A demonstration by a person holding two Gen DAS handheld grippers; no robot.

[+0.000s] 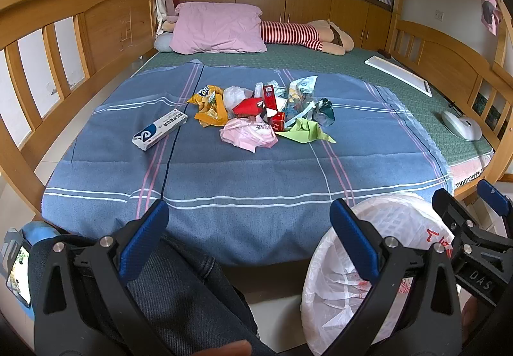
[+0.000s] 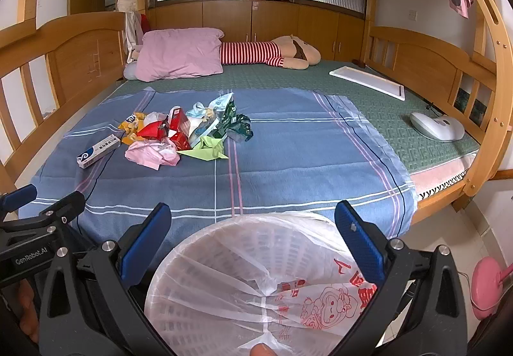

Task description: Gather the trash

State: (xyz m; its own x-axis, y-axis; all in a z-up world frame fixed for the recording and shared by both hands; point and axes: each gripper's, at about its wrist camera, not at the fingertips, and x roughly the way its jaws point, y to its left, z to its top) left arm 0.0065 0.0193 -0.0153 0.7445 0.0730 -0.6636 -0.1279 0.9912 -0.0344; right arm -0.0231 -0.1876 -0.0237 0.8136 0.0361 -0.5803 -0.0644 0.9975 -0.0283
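Note:
A pile of trash (image 1: 263,112) (image 2: 186,134) lies mid-bed on a blue striped blanket (image 1: 240,176): a yellow snack bag (image 1: 206,102), red boxes (image 1: 271,97), a pink crumpled wrapper (image 1: 248,136) (image 2: 152,154) and folded green paper (image 1: 304,131) (image 2: 205,149). Just left of the pile lies a white-and-blue carton (image 1: 160,130) (image 2: 97,150). A white basket lined with a red-printed plastic bag (image 1: 384,208) (image 2: 224,227) stands off the bed's foot. My left gripper (image 1: 250,227) is open and empty, short of the blanket edge. My right gripper (image 2: 253,215) (image 1: 471,205) is open over the basket, holding nothing.
Wooden rails (image 1: 64,45) (image 2: 433,61) line both sides of the bed. A pink pillow (image 1: 218,27), a striped plush toy (image 1: 307,35), a white board (image 1: 397,73) and a white device (image 2: 436,126) lie further back. A jeans-clad leg (image 1: 179,292) is below; a pink lamp (image 2: 487,285) stands on the floor.

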